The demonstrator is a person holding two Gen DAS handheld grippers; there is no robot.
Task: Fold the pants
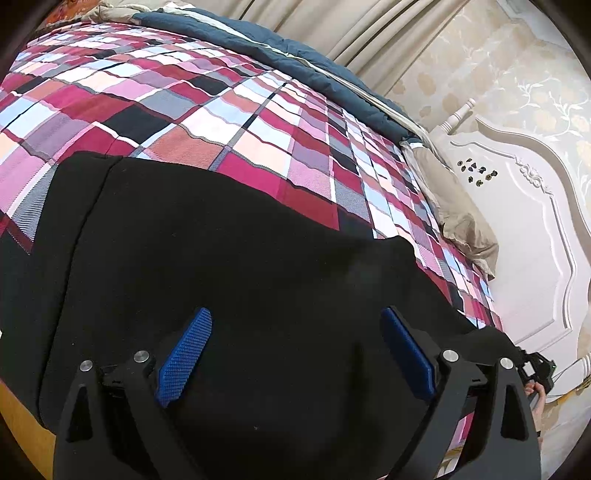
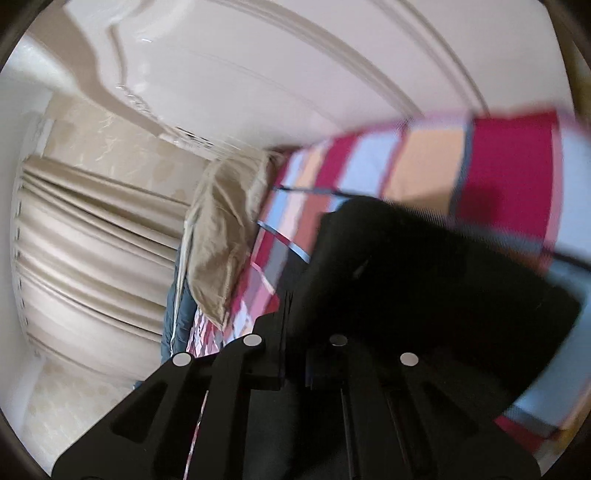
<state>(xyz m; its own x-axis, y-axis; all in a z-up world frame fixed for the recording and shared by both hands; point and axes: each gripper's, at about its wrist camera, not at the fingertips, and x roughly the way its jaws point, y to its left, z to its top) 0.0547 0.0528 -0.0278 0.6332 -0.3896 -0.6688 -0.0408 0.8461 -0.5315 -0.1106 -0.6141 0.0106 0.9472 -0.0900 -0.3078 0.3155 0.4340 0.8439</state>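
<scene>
Black pants (image 1: 221, 258) lie spread flat on the plaid bedspread (image 1: 184, 110), with a seam or fold running down their left side. My left gripper (image 1: 295, 314) hovers over their near part, open wide, its blue pads (image 1: 184, 362) with only cloth below them. At the pants' right edge a hand holds my right gripper (image 1: 532, 365). In the blurred right wrist view that right gripper (image 2: 295, 295) has its jaws together, and a bunch of the black pants (image 2: 406, 277) rises from them and hides the fingertips.
A white carved headboard (image 1: 517, 221) stands at the right with a beige pillow (image 1: 454, 218) against it. A dark blue quilt (image 1: 258, 40) lies along the bed's far side below beige curtains (image 1: 332, 22). The bed's wooden edge (image 1: 18, 424) shows at lower left.
</scene>
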